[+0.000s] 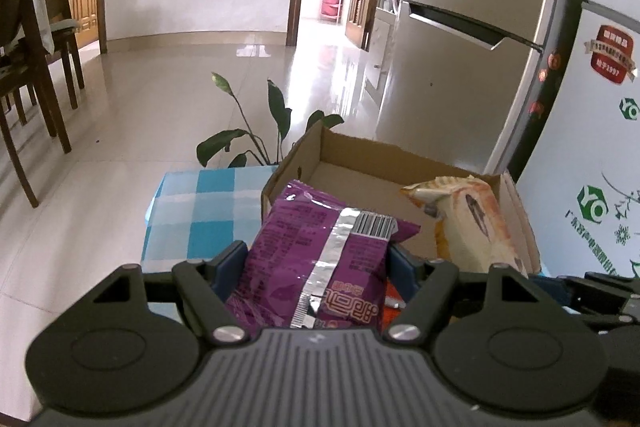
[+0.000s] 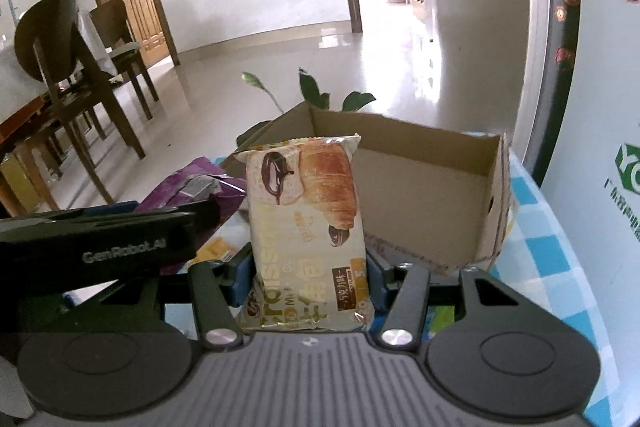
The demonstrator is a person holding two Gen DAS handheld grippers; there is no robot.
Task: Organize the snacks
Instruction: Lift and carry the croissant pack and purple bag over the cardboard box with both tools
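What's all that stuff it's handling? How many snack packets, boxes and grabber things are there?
Snack packets held: 2, the purple packet in the left gripper and the croissant packet in the right gripper.
Cardboard boxes: 1, the open box.
Grippers: 2.
Total: 5. More wrappers show underneath, too hidden to count.

Both grippers look like the same build: left gripper [image 1: 318,259] and right gripper [image 2: 308,279] each have a grey ribbed body, matte black linkage arms with round caps, and shiny silver pivot screws. Finger pads [image 2: 240,273] are blue (rubbery, I think). One side reads "GenRobot.AI" in white lettering.
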